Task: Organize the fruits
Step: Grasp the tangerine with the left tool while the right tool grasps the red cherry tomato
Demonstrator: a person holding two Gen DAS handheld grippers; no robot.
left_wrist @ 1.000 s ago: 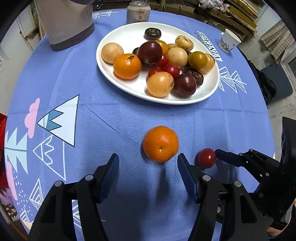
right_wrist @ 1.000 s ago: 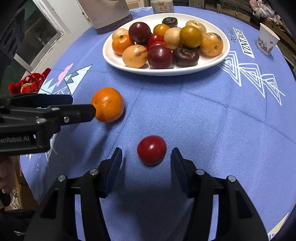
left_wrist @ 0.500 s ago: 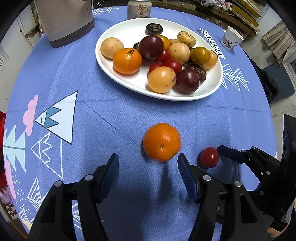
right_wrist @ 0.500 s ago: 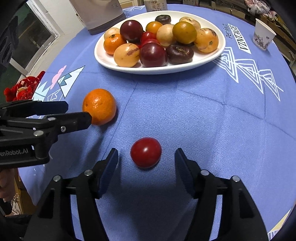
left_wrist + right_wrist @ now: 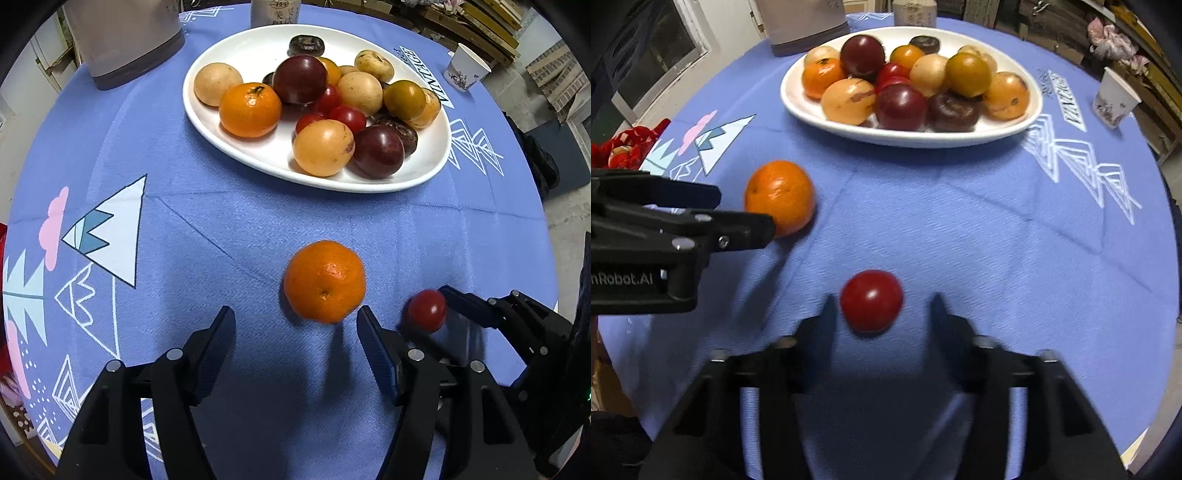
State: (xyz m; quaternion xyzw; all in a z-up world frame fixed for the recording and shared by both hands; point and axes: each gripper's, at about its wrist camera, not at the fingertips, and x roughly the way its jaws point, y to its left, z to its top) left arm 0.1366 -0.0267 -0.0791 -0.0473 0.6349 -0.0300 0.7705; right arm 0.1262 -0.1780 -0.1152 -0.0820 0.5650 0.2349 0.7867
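Cherry tomato [image 5: 871,300] between closing right gripper [image 5: 882,314] jaws, narrower than before, blurred, contact unclear. Left gripper [image 5: 295,332] unchanged, open, empty; mandarin [image 5: 324,281] at 12 o'clock.

The blue patterned cloth [image 5: 332,206] over the round desk carried the white printed word "VINTAGE" [image 5: 439,88] just beside the right end of the white oval plate — the same word showed blurred and hard to read in the right wrist view [image 5: 1071,110]. A smaller line of print [image 5: 412,55] stood above it, too small to read. The black body of the left gripper [image 5: 628,280] bore white lettering, cut off at the edge, reading "nRobot.AI". The pale can [image 5: 275,13] behind the plate showed dark characters — not legible.
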